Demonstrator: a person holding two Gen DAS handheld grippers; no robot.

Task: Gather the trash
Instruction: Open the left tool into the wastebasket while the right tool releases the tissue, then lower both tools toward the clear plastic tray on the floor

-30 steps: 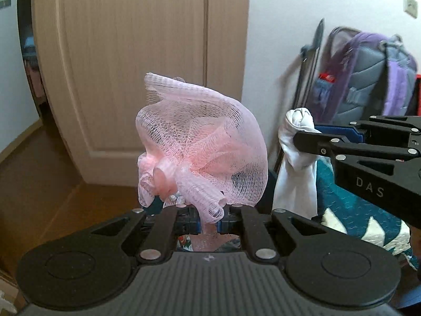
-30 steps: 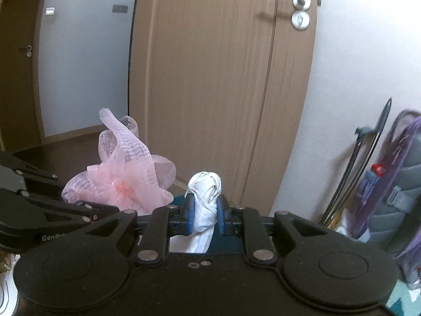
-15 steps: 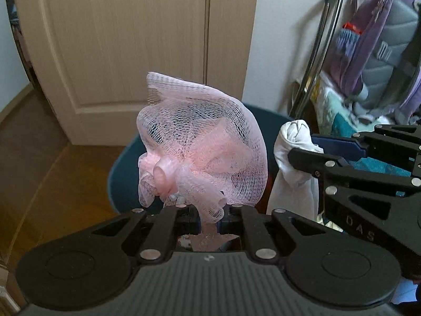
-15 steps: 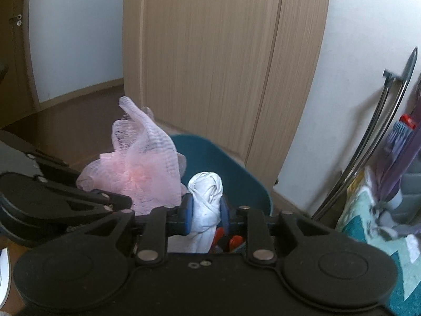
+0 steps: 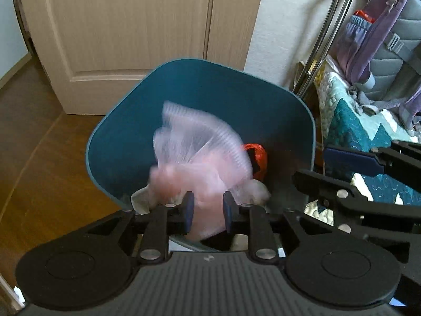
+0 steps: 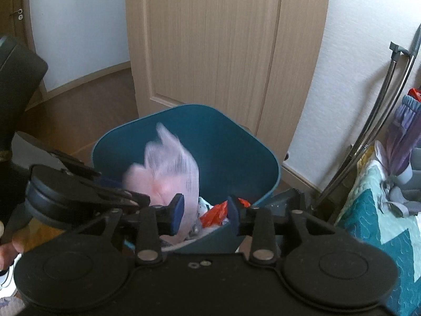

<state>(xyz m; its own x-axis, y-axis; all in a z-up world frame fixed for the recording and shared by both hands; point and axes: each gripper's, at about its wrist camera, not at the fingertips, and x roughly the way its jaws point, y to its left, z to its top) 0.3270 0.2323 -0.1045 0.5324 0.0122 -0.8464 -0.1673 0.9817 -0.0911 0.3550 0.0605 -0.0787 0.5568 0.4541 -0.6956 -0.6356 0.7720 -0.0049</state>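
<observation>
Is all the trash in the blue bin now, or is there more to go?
Nearly. The teal bin already holds orange wrappers and white scraps. The pink mesh pouf is blurred, dropping in as the left tool opens. The right tool is opening too, with nothing between its pads. Other trash around the room can't be seen here.

No text, label, brand or number can be read in either view. The only mark is a small pale emblem on the ribbed grey body of the left tool (image 5: 206,212), behind its fingers, too small to make out.
</observation>
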